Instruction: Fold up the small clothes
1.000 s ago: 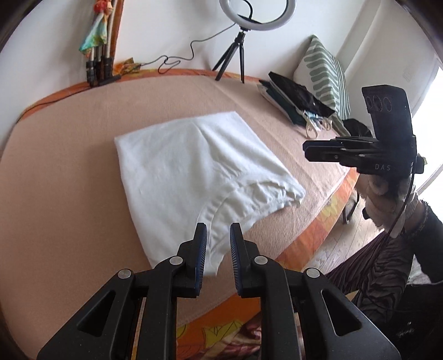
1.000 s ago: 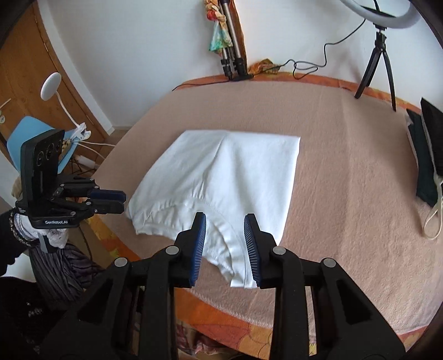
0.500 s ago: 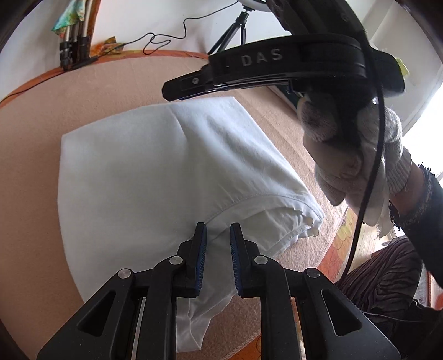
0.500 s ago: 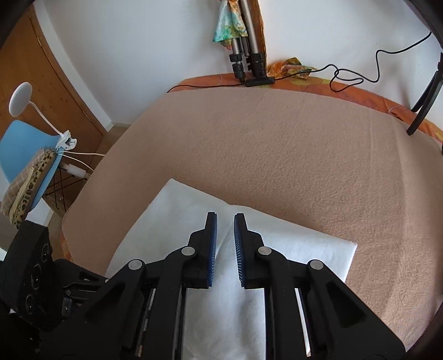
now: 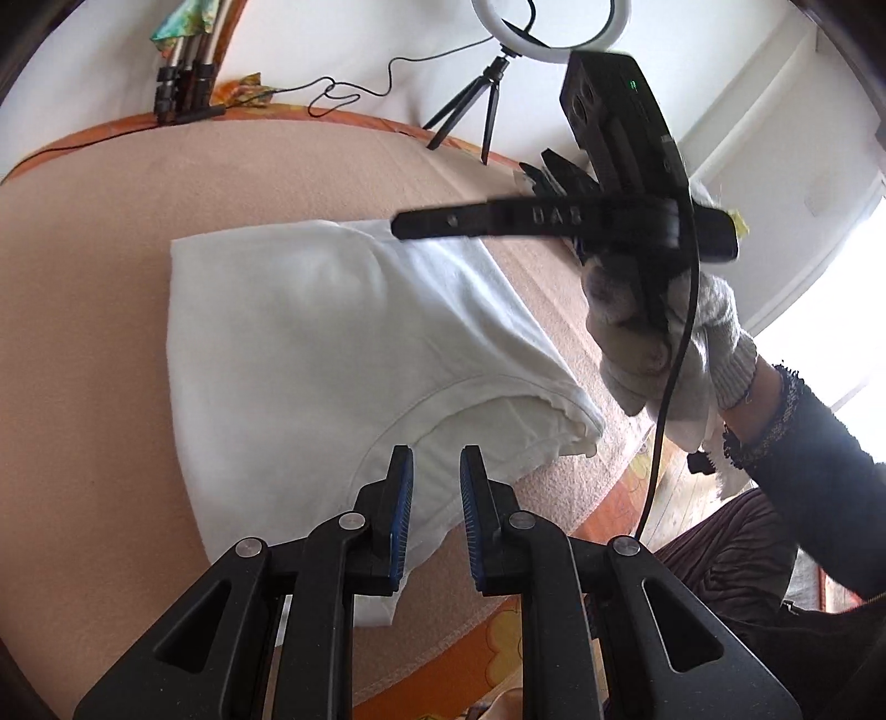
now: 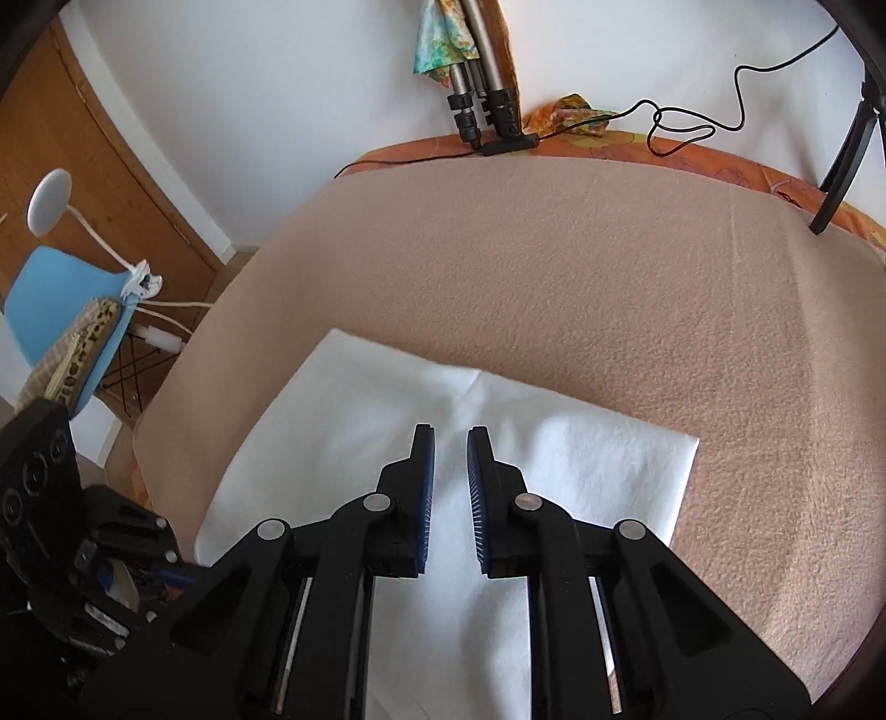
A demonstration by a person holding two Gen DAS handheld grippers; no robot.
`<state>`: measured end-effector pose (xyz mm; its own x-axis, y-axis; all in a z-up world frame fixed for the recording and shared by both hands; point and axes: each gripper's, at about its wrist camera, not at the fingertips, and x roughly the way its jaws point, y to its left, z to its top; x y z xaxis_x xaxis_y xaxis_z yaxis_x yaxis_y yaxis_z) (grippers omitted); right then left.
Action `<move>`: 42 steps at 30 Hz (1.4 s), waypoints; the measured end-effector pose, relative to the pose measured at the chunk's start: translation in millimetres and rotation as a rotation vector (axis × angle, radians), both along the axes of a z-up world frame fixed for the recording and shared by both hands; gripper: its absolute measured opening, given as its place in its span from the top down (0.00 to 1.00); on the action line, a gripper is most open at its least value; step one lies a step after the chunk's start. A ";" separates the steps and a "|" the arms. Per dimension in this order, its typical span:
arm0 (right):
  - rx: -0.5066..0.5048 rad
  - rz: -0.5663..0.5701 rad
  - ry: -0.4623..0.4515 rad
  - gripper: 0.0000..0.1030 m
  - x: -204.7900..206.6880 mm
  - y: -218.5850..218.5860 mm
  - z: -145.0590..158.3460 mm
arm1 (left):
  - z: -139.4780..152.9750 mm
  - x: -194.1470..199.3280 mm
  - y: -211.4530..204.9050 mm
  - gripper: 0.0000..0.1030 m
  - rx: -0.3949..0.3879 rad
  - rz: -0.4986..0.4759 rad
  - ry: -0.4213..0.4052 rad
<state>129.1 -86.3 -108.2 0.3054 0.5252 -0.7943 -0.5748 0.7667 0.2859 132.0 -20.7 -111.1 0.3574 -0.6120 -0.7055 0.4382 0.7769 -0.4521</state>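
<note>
A peach-coloured blanket (image 5: 111,277) covers the wide bed where we work, and on it, toward the near edge, lies the white garment (image 5: 310,343), already doubled into a rough rectangle with its ribbed neckline (image 5: 459,399) curving along the near right corner. We judge the cloth light, limp and thin: it will drape and crease at once, slide little on the nubbly blanket, and carry no risk of breakage, though the layers may slip apart if only the top 1 is caught. Above its far side, our right gripper (image 6: 449,443) hangs over the smooth folded edge, its jaws just narrowed to a slim gap with nothing between the blue pads (image 6: 425,471); the gloved right hand (image 5: 664,343) carries it across the garment. Our left gripper (image 5: 434,459) hovers over the neckline end, jaws likewise nearly closed and empty, a sliver of daylight between them. In our view the best holds are the 2 corners of 1 short edge, pinching through all layers just inside the hem, where the stitched ribbing gives the pads something firmer to bite. A ring light (image 5: 545,33) on its small tripod stands at the far edge of the bed.
</note>
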 end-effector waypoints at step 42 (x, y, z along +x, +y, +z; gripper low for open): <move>0.171 -0.263 0.250 0.48 -25.8 -130.9 -34.2 | 3.4 -29.0 -32.4 0.57 -0.096 0.010 0.041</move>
